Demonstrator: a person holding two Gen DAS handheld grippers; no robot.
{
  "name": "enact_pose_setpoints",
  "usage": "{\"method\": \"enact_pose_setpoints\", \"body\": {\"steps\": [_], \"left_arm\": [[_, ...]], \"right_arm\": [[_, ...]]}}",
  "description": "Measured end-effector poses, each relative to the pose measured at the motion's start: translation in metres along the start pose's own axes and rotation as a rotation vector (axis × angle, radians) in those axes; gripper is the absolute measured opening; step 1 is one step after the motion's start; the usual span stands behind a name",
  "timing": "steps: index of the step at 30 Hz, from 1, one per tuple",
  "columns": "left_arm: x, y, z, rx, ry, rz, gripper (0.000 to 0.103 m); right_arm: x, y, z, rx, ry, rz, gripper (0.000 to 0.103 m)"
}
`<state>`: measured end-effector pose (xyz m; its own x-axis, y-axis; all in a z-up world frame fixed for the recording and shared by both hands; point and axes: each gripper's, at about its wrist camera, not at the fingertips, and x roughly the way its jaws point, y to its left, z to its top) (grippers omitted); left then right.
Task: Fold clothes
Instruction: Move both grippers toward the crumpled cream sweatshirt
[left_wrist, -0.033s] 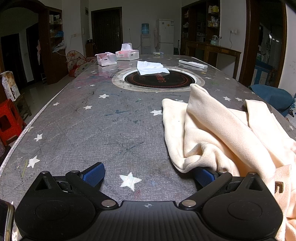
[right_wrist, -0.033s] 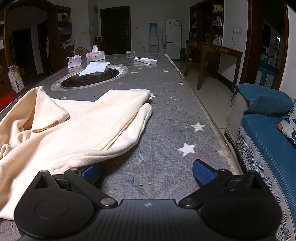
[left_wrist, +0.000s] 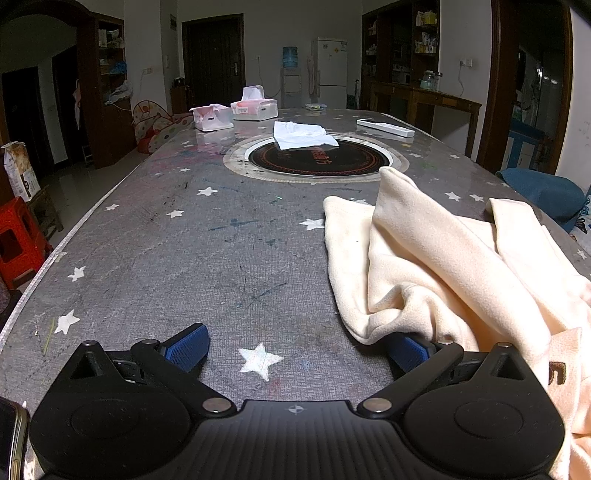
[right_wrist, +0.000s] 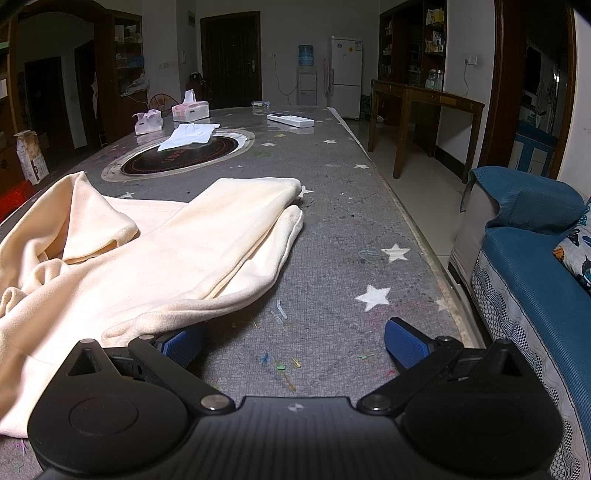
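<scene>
A long table (left_wrist: 155, 258), covered in grey cloth printed with white stars, fills both views; a round black cooktop (left_wrist: 317, 158) is set into its middle. Beyond the cooktop stand two tissue boxes (left_wrist: 236, 110), a white remote (left_wrist: 384, 127) and a small white cloth (left_wrist: 303, 134). A blue sofa (right_wrist: 535, 266) runs along the table's right edge.

The task's thing, a cream garment (right_wrist: 155, 258), lies rumpled on the near half of the table, between the two tools. In the right wrist view one long panel is doubled over itself, its end toward the cooktop, while the left part rises in a loose peak; it is not a squared stack. The fleece-like fabric looks soft, thick and light. It will likely drape and sag when lifted, and it should slide easily on the cloth. A hem or seam edge seems the best hold, since a pinch in mid-panel would only bunch it.

The left gripper (left_wrist: 295, 350) stands spread wide, holding nothing; the garment's edge drapes over its right finger. The right gripper (right_wrist: 295, 343) is likewise wide and holds nothing, its left finger partly under the near hem.

The comparison pictures carry the same instant as these, so no difference shows: garment, tools and table things lie alike in both sets.
</scene>
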<state>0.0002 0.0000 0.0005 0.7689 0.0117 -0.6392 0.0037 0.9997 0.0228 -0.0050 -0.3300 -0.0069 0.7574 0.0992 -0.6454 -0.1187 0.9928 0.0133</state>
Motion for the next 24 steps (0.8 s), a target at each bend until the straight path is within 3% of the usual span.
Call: {"method": "enact_pose_setpoints", "body": {"steps": [13,24], "left_arm": [[-0.003,0.0,0.004,-0.018,0.025,0.016,0.103],[-0.039,0.007,-0.001,-0.096,0.047,0.024,0.103]], "right_arm": [[-0.012,-0.003,-0.006,0.022,0.001,-0.005,0.103],[-0.05,0.007,-0.011,-0.014,-0.021,0.015,0.103]]}}
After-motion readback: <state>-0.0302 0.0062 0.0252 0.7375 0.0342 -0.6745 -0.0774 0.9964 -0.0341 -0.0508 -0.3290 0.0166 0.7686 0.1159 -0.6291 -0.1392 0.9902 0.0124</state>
